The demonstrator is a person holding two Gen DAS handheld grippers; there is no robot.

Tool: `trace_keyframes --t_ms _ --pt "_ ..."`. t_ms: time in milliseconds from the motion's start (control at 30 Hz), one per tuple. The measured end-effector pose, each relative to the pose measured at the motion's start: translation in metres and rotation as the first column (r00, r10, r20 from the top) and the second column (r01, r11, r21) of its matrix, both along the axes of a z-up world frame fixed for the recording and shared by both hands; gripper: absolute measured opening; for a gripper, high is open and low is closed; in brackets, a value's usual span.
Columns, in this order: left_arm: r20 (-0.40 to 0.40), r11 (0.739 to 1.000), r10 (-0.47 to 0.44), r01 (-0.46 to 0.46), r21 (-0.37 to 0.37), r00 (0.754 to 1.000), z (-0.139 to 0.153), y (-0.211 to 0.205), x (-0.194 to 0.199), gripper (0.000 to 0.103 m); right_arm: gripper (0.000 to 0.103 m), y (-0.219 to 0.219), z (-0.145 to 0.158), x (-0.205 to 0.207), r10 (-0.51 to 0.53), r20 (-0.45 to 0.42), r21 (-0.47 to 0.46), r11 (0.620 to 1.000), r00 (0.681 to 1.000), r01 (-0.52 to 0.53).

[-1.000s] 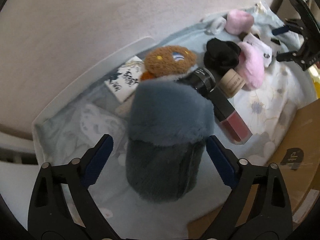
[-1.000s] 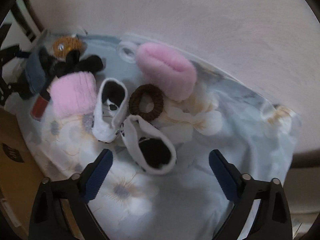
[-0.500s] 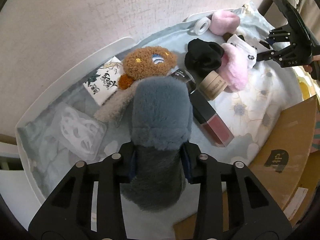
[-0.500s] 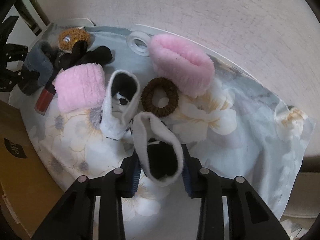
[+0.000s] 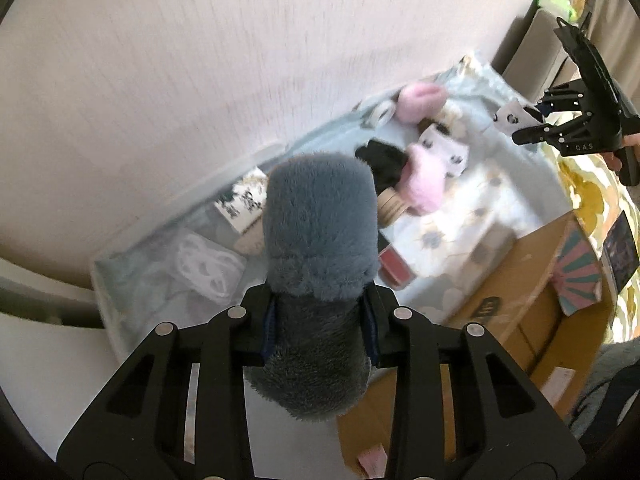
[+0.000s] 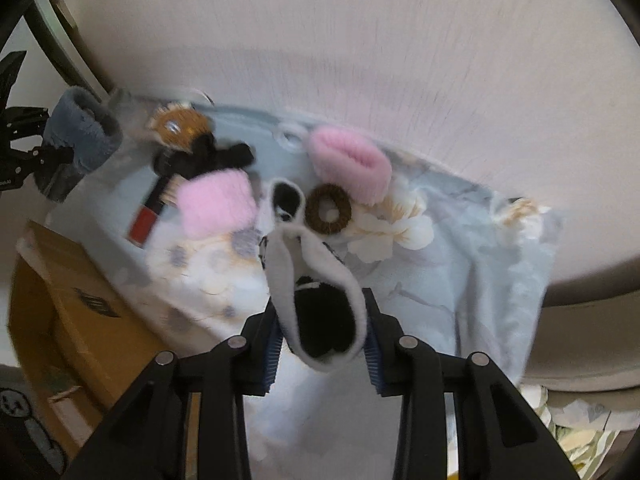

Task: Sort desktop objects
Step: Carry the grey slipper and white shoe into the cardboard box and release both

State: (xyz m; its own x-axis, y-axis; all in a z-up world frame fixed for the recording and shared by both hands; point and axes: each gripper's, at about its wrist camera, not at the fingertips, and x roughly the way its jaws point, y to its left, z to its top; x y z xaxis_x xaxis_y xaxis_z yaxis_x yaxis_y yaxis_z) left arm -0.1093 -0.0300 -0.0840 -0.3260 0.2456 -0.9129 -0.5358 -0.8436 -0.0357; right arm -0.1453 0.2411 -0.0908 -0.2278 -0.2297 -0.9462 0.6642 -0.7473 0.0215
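Observation:
My left gripper [image 5: 320, 328] is shut on a blue-grey fluffy sock [image 5: 320, 232] and holds it above the floral cloth [image 5: 460, 216]. My right gripper [image 6: 322, 344] is shut on a white sock with a black inside [image 6: 320, 312], also lifted off the cloth. In the left wrist view the right gripper [image 5: 528, 124] hangs at the far right with that white sock [image 5: 510, 118]. In the right wrist view the left gripper [image 6: 44, 148] is at the left edge with the blue-grey sock [image 6: 82, 132].
On the cloth [image 6: 460, 260] lie two pink fluffy socks [image 6: 218, 204] [image 6: 350, 164], a second white sock [image 6: 286, 200], a brown hair tie [image 6: 329, 209], a black scrunchie [image 6: 204, 158], a brown plush [image 6: 180, 128] and a red lipstick [image 6: 146, 222]. A cardboard box [image 6: 72, 300] stands in front. A wall is behind.
Both grippers went from wide open to shut, the left on the blue-grey sock and the right on the white sock. Both then rose, lifting the socks off the cloth.

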Motion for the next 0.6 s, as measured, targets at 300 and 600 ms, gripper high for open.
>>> trace_keyframes --t_ms 300,600 --pt "-0.091 0.996 -0.041 0.048 0.079 0.995 0.095 -0.002 0.053 0.03 0.033 -0.033 0.051 0.072 0.088 -0.013 -0.072 0.993 0.996 -0.089" --pt "-0.039 0.986 -0.129 0.132 0.097 0.991 0.097 0.019 0.124 0.03 0.033 -0.064 0.044 0.143 0.234 0.055 -0.066 0.971 0.971 -0.231"
